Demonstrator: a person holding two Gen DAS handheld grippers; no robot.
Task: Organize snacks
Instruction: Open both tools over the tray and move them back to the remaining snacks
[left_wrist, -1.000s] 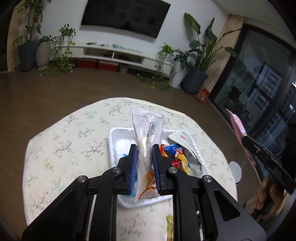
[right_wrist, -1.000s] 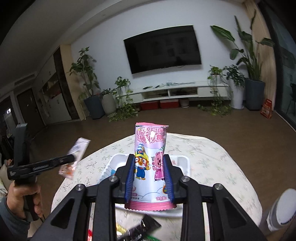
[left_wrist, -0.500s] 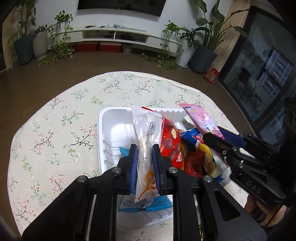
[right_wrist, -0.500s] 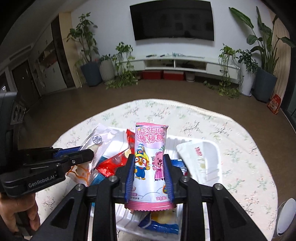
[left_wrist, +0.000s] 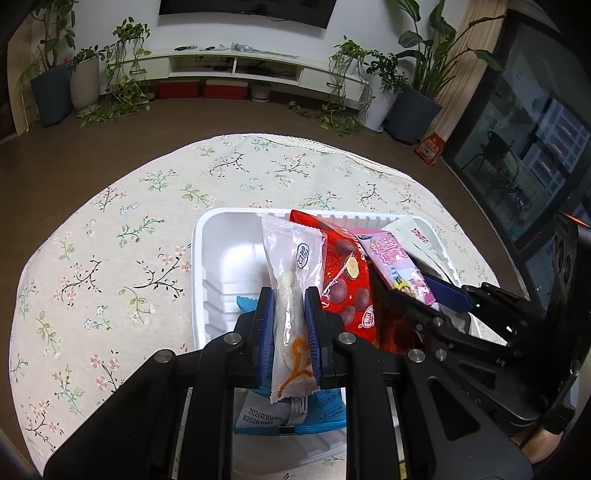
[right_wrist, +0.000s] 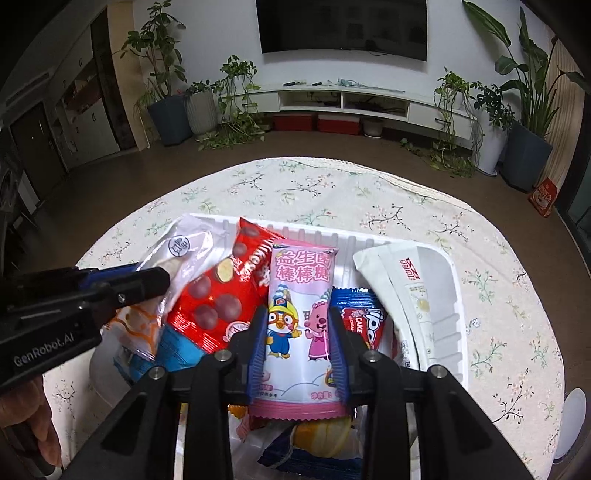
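The left gripper (left_wrist: 289, 325) holds a long clear plastic packet (left_wrist: 295, 295) with a pale stick inside; its blue ribbed jaws are clamped on the lower part of the packet, which stands almost upright over the white tray (left_wrist: 210, 258). The tray is rectangular, of thin moulded plastic with ribbed walls, and it sits on the round counter (left_wrist: 129, 229) covered by a cream cloth with small flower sprigs.

The right gripper (right_wrist: 298, 350) has a pink glossy packet (right_wrist: 300, 306) with cartoon figures between its jaws. These jaws are opening, and the pads are still at the two edges of the packet. The pink packet stands over the middle of the tray.

Inside the tray lie other snacks: a shiny red bag (right_wrist: 221, 291) with round chocolate balls printed on it, just left of the pink packet, a small blue and red cake wrapper (right_wrist: 360, 314) to its right, and a flat white pouch (right_wrist: 402, 291) leaning on the right wall. A light blue flat packet (left_wrist: 314, 410) lies at the near end under the left gripper
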